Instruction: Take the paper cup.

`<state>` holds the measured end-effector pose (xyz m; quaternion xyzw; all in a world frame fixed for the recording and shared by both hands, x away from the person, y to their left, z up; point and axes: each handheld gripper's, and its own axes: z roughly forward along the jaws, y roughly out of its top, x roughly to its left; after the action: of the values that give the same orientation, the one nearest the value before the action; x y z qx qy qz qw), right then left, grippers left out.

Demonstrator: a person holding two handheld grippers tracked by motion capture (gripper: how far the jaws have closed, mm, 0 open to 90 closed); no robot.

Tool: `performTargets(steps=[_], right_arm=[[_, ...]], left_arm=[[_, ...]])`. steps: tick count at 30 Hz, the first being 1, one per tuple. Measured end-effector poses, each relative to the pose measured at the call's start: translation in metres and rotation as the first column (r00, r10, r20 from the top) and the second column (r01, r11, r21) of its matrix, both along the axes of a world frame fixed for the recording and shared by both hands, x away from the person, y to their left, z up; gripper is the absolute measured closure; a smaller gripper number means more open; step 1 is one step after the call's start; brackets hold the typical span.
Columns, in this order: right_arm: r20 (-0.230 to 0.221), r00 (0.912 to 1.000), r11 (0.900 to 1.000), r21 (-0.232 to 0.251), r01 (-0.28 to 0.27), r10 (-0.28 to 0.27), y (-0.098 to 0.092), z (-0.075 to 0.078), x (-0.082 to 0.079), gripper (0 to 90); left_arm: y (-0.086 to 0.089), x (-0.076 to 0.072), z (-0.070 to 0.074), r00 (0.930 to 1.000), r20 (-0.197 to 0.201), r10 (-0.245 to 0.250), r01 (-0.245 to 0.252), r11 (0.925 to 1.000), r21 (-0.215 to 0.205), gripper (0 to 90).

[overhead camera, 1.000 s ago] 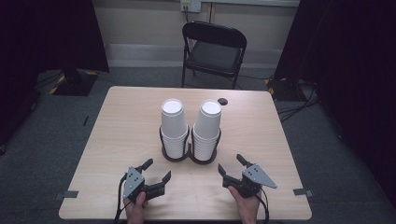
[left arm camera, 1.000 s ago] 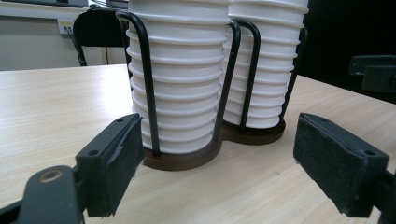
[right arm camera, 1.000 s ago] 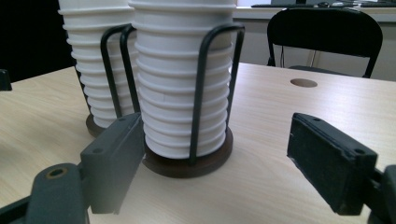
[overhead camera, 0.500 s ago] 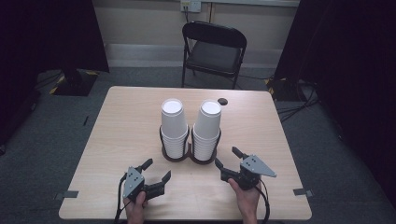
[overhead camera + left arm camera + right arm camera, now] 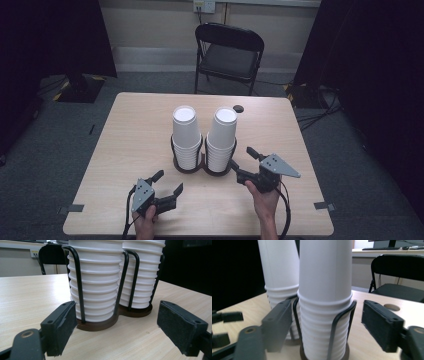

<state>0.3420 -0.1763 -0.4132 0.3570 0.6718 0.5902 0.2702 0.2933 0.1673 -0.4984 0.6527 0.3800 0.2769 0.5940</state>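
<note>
— What is sitting at the middle of the table [image 5: 130,130]?

— Two stacks of white paper cups, upside down, standing side by side in one dark double holder [image 5: 202,167] with black wire loops. The left stack [image 5: 186,136] and the right stack [image 5: 221,137] are standing almost touching each other, just ahead of the two grippers. I cannot count the cups in each stack exactly; many rims are showing, one under another.

— And the grippers?

— There are two. The left gripper [image 5: 167,183] is lying low near the front edge, held by the person's left hand [image 5: 146,220], with its jaws spread wide and nothing between them. In the left gripper view its two black pads are framing the holder's base, well short of touching it. The right gripper [image 5: 242,163] is being held by the right hand [image 5: 265,197] just beside the right stack, jaws also parted wide and empty. In the right gripper view the right stack is standing between its pads, apart from both.

— Anything else on the table?

— One small dark round mark or hole [image 5: 238,108] is showing near the far edge, behind the right stack. I cannot tell which it is.

— Beyond the table?

— One black folding chair [image 5: 229,52] is standing at the far side, on grey carpet, with one wall socket [image 5: 204,6] above it.
</note>
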Motion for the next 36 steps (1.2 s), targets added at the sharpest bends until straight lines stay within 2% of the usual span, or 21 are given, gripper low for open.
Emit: performTargets(steps=[3, 4, 7, 15, 18, 28, 30, 36], right_arm=[[0.012, 0.9999, 1.000, 0.007, 0.009, -0.009, 0.000, 0.013, 0.006, 13.5], [0.025, 0.9997, 1.000, 0.009, 0.003, -0.003, 0.002, 0.021, 0.010, 13.6], [0.033, 0.9994, 1.000, 0.009, -0.013, 0.013, 0.005, 0.032, 0.018, 13.6], [0.073, 0.9958, 0.998, -0.004, -0.055, 0.055, 0.018, 0.056, 0.035, 13.5], [0.075, 0.9946, 0.997, -0.009, -0.071, 0.071, 0.023, 0.062, 0.042, 13.5], [0.064, 0.9949, 0.997, -0.002, -0.078, 0.078, 0.037, 0.069, 0.067, 13.4], [0.040, 0.9958, 0.997, 0.005, -0.082, 0.082, 0.041, 0.068, 0.075, 13.4], [0.022, 0.9956, 0.996, -0.008, -0.091, 0.091, 0.047, 0.063, 0.081, 13.5]], left_arm=[[0.000, 0.000, 0.000, 1.0000, -0.001, 0.002, -0.002, 1.0000, 0.001, 15.8], [0.000, 0.000, 0.000, 1.0000, -0.002, 0.002, -0.002, 1.0000, 0.002, 15.8], [0.000, 0.000, 0.000, 1.0000, -0.005, 0.004, -0.004, 1.0000, 0.001, 15.8], [0.000, 0.001, 0.000, 0.9999, -0.010, 0.005, -0.005, 1.0000, 0.000, 15.8], [0.000, 0.001, 0.000, 0.9999, -0.012, 0.002, -0.002, 1.0000, -0.002, 15.9], [0.001, 0.001, 0.000, 1.0000, -0.007, -0.001, 0.001, 1.0000, -0.009, 15.8], [0.001, 0.001, 0.000, 1.0000, -0.004, 0.000, 0.000, 0.9999, -0.012, 15.8], [0.001, 0.001, 0.000, 1.0000, -0.005, 0.000, 0.000, 0.9999, -0.012, 15.8]])
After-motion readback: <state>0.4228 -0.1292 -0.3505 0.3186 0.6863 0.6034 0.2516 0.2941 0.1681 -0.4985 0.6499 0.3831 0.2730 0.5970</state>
